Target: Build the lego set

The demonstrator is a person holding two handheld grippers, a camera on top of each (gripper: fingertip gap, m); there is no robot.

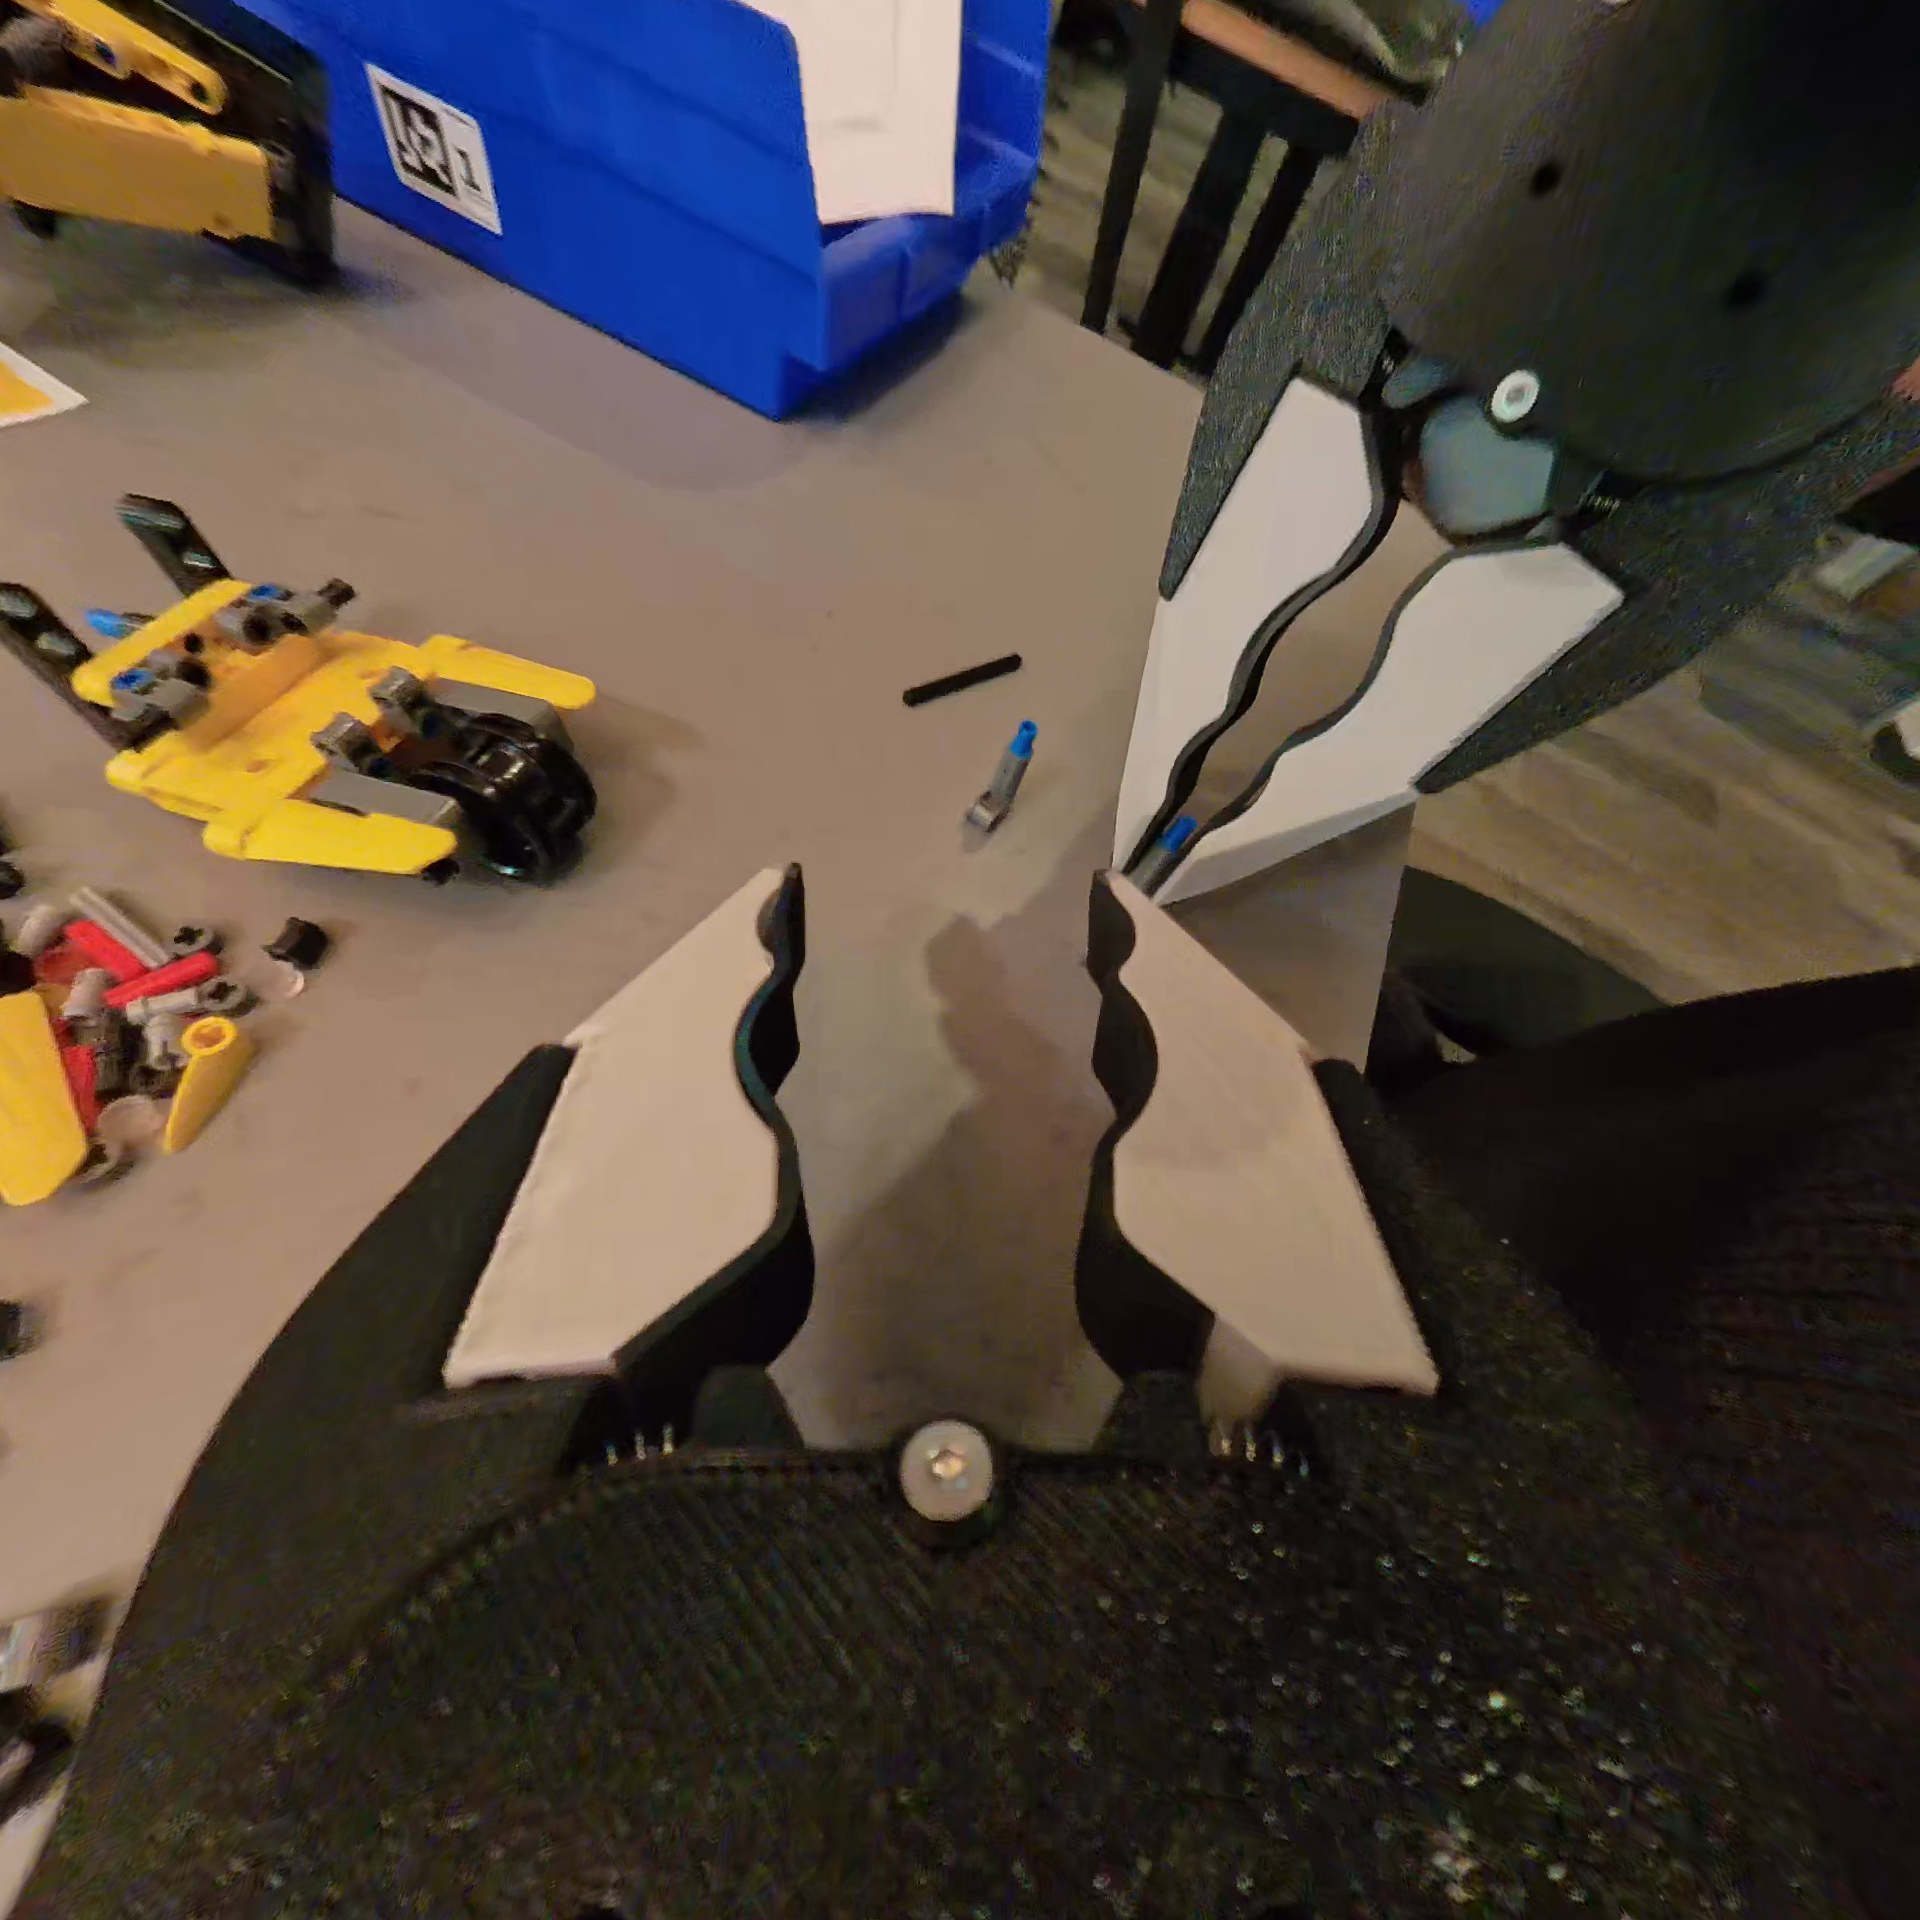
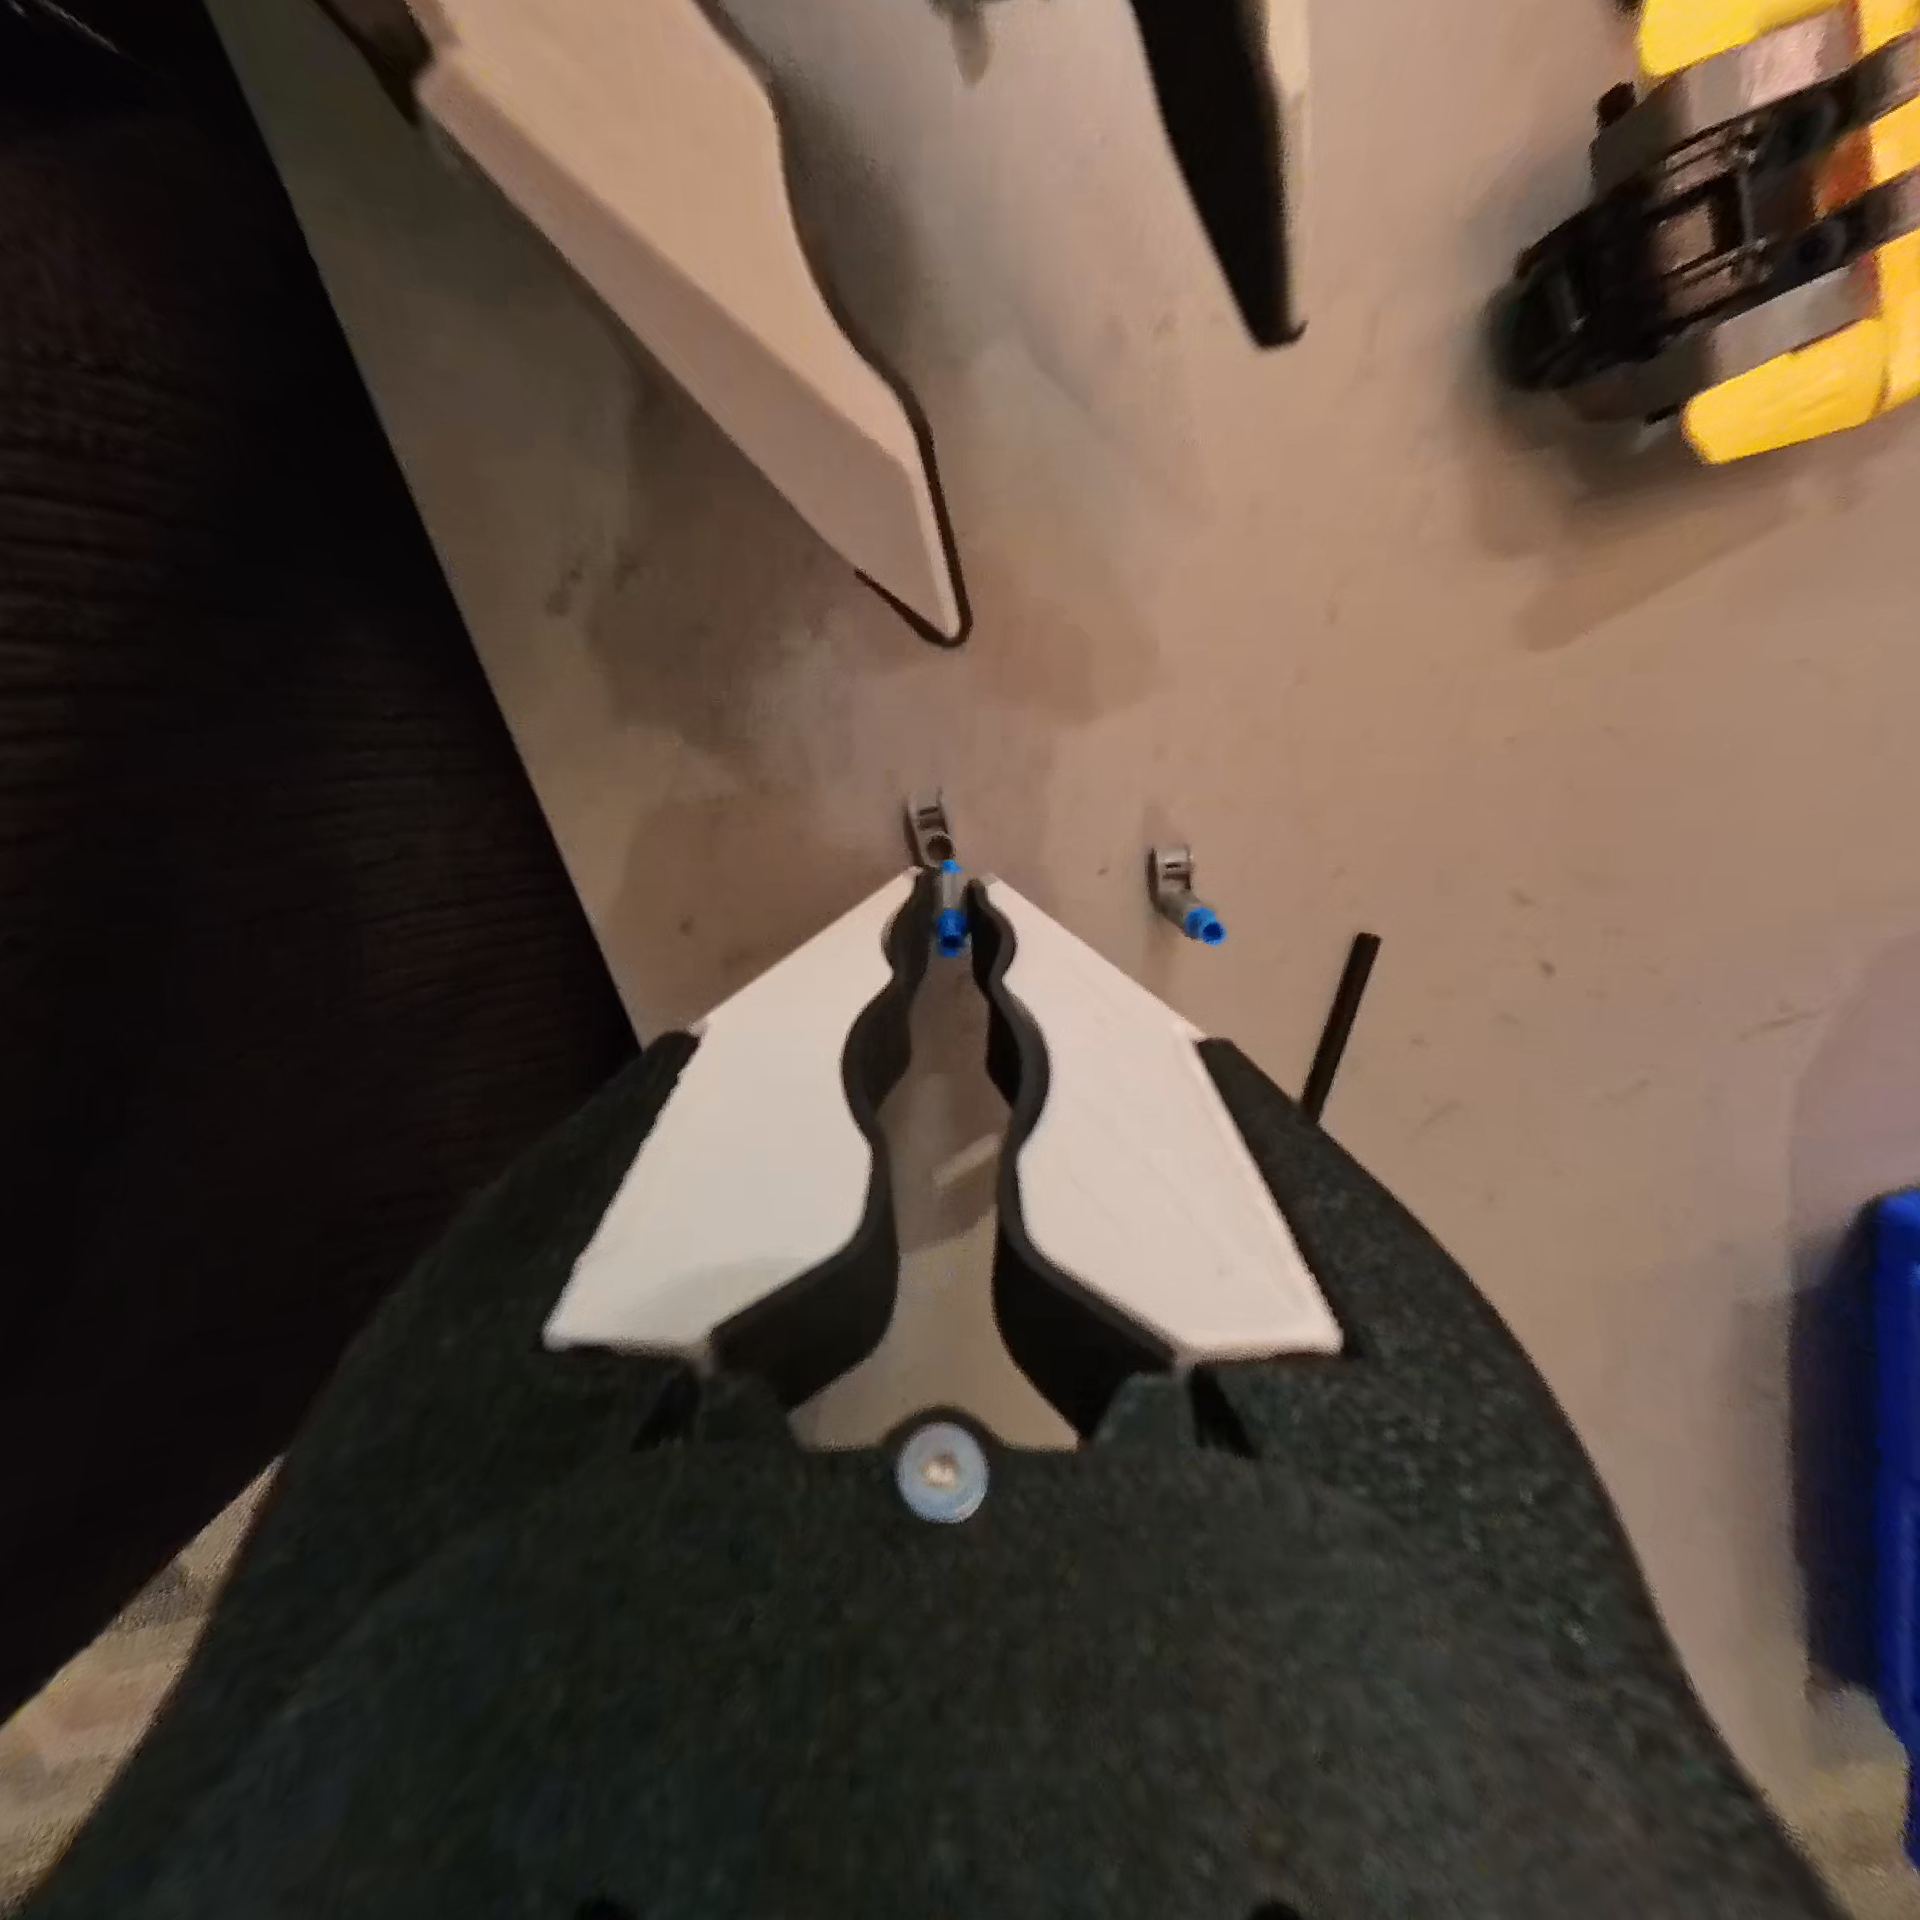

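Black textured plastic of the left gripper [image 1: 945, 894] fills the near part of the left wrist view, its jaws standing well apart above bare grey counter [image 1: 623, 499] with nothing between them. Just beyond its tips lies a small grey connector with a blue pin [image 1: 1004, 777], and a little farther a short black axle [image 1: 962, 681], both loose on the counter.

To the right of these, the right gripper [image 2: 948, 891] comes down steeply toward the counter near its edge. Its jaws are drawn nearly together and clamped on a second grey connector with a blue pin [image 2: 945, 883]; the blue end sits between the tips and the grey end sticks out past them, at or just above the counter surface.

Off to the left in the left wrist view rests a yellow and black brick-built model [image 1: 312, 738] with black beams poking out behind it. Nearer the left edge lies a heap of loose parts [image 1: 125, 1029] in red, grey, black and yellow. At the back of the counter stands a blue bin [image 1: 665, 208] carrying a square black-and-white marker, and another yellow brick-built assembly [image 1: 135, 145] shows in the far left corner, blurred.
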